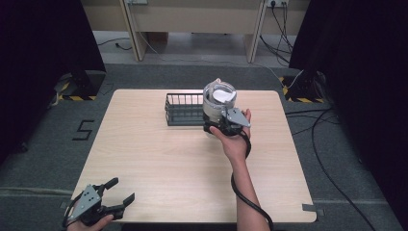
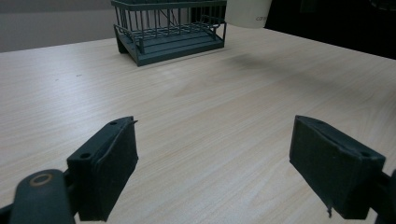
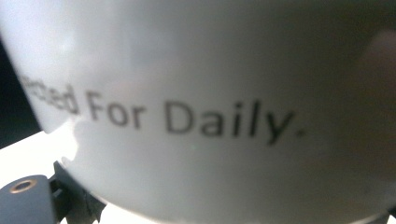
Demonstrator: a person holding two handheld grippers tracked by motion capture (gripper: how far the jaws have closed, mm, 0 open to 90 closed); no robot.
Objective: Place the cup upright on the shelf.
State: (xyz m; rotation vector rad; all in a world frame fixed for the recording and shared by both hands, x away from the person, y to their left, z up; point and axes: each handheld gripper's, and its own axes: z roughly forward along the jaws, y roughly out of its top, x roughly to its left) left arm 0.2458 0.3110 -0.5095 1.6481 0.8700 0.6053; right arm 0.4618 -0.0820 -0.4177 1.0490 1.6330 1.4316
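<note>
While right hand-held gripper (image 1: pixel 222 126) clamps white cup (image 1: pixel 219 100) beside wire basket (image 1: pixel 184 109), left hand-held gripper (image 1: pixel 118 192) spread.

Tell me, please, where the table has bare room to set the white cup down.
The light wooden table is bare between the dark wire basket and the left hand-held gripper, and along its right edge. It is crowded only around the basket, where the right hand-held gripper holds the white cup.

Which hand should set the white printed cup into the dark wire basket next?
Right. The right gripper already holds the white printed cup lifted beside the dark wire basket. The left gripper sits open and empty at the light wooden table's near edge.
</note>
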